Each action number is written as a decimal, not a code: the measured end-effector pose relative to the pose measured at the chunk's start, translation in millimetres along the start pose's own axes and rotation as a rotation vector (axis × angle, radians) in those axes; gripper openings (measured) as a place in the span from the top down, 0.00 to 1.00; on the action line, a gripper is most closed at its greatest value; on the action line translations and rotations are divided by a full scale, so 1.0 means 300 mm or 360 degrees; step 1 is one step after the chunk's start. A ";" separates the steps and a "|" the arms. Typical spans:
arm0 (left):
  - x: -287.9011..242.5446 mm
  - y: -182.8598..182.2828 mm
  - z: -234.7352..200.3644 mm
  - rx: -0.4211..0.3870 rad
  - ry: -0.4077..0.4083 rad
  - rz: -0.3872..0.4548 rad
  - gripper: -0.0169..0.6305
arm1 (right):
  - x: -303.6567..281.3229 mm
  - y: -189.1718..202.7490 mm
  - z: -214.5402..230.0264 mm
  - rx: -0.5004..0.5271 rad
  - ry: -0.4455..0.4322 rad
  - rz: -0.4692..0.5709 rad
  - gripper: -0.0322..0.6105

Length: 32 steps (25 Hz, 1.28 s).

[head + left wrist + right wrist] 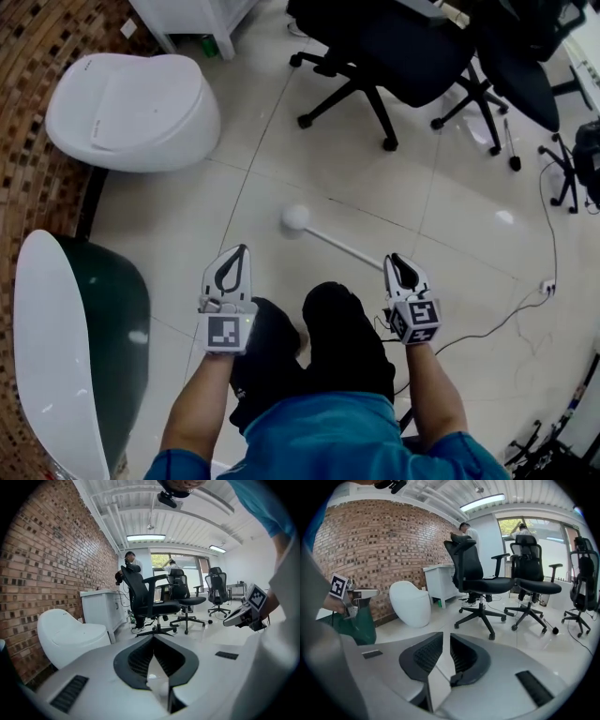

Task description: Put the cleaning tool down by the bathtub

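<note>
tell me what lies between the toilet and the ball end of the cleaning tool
Nothing: the head view shows only bare floor tile between the toilet and the ball end of the cleaning tool.

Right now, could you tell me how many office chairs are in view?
3 chairs in the right gripper view: one beside the white cabinet, one central, one at the right edge; more may be hidden.
</note>
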<state>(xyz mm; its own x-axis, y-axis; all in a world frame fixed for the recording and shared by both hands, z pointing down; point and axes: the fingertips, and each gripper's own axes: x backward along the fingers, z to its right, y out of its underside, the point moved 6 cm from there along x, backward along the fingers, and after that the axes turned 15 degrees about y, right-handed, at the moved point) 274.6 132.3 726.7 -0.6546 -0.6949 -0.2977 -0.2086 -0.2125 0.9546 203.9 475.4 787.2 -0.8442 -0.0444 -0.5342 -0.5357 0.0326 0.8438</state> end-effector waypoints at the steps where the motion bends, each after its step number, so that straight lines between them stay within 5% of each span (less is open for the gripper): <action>1: -0.018 0.038 -0.014 0.0000 -0.0004 0.0013 0.98 | -0.032 0.035 -0.012 0.0021 -0.0016 -0.0002 0.84; 11: -0.107 0.337 -0.065 0.0093 -0.0078 0.0165 0.98 | -0.343 0.408 -0.093 0.0232 -0.0167 -0.0092 0.80; 32: -0.251 0.459 -0.007 -0.0025 0.0071 0.0086 0.98 | -0.907 1.208 -0.115 0.0814 -0.0374 -0.0708 0.67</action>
<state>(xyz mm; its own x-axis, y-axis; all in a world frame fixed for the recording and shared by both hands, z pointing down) 296.9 153.9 880.5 -0.6317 -0.7354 -0.2454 -0.1622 -0.1842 0.9694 240.0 464.9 1240.1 -0.4946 0.0521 -0.8675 -0.7237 0.5281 0.4443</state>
